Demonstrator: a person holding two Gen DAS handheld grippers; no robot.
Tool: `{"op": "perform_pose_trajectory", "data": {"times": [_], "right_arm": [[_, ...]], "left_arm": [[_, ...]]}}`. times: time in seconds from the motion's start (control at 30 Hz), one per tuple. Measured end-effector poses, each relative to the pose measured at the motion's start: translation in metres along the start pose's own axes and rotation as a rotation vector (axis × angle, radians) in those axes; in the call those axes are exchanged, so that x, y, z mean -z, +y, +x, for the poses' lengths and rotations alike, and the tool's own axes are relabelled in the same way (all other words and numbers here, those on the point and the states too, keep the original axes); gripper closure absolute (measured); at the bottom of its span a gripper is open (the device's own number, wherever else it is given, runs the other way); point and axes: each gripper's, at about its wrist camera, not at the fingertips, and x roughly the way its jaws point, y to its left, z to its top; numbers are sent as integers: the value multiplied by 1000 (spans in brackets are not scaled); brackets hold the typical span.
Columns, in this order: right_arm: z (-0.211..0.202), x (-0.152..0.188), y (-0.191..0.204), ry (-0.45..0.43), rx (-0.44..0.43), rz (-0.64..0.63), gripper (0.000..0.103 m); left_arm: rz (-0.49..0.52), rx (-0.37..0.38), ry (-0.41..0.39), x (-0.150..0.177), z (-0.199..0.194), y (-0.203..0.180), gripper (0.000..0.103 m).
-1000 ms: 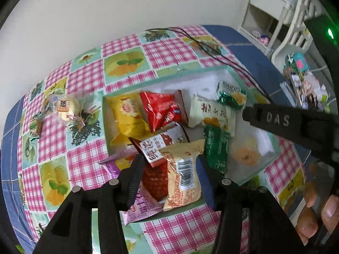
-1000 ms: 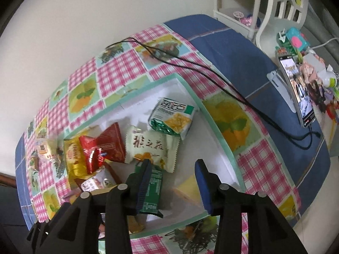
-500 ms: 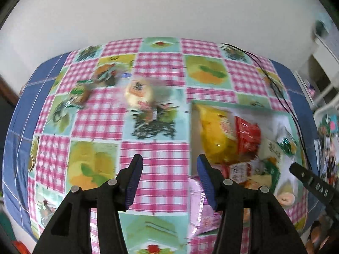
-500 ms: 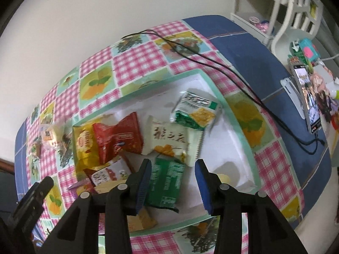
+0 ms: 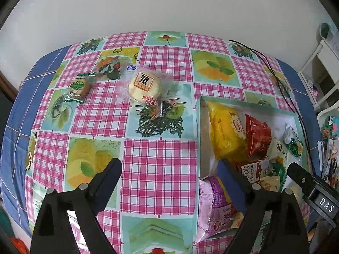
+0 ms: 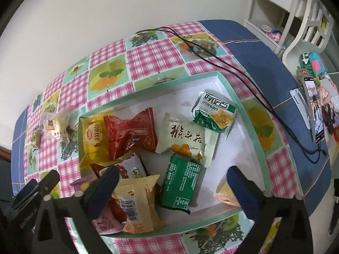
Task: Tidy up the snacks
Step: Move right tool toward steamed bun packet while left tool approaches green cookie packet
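Observation:
A shallow green-rimmed white tray [image 6: 252, 131] holds several snack packets: yellow, red, cream, green [image 6: 181, 184] and a tan one. In the left wrist view the tray [image 5: 201, 127] lies at the right. A clear-wrapped round steamed cake [image 5: 144, 85] and a small brown wrapped cake [image 5: 79, 87] lie on the checked cloth left of the tray. My left gripper [image 5: 169, 171] is open and empty over the bare cloth beside the tray's left edge. My right gripper [image 6: 171, 178] is open and empty above the tray's front half.
A black cable [image 6: 222, 65] runs across the cloth behind the tray to a phone on a stand [image 6: 313, 108] at the right. A white shelf unit [image 6: 281, 14] stands beyond the table's right edge. A wall runs along the far side.
My left gripper swung left from above the tray's packets to the cloth beside it, and its jaws opened wider. My right gripper also opened wider and drifted slightly over the tray.

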Motion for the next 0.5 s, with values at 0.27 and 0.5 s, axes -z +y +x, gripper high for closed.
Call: {"op": "perform_pose_trajectory", "data": {"times": [0.27, 0.5], "right_arm": [[3, 0, 2, -24, -29, -8, 0], [0, 0, 13, -100, -78, 11, 0]], "left_arm": [[-22, -5, -14, -2, 0, 5, 3], [-40, -14, -27, -5, -2, 15, 3]]}}
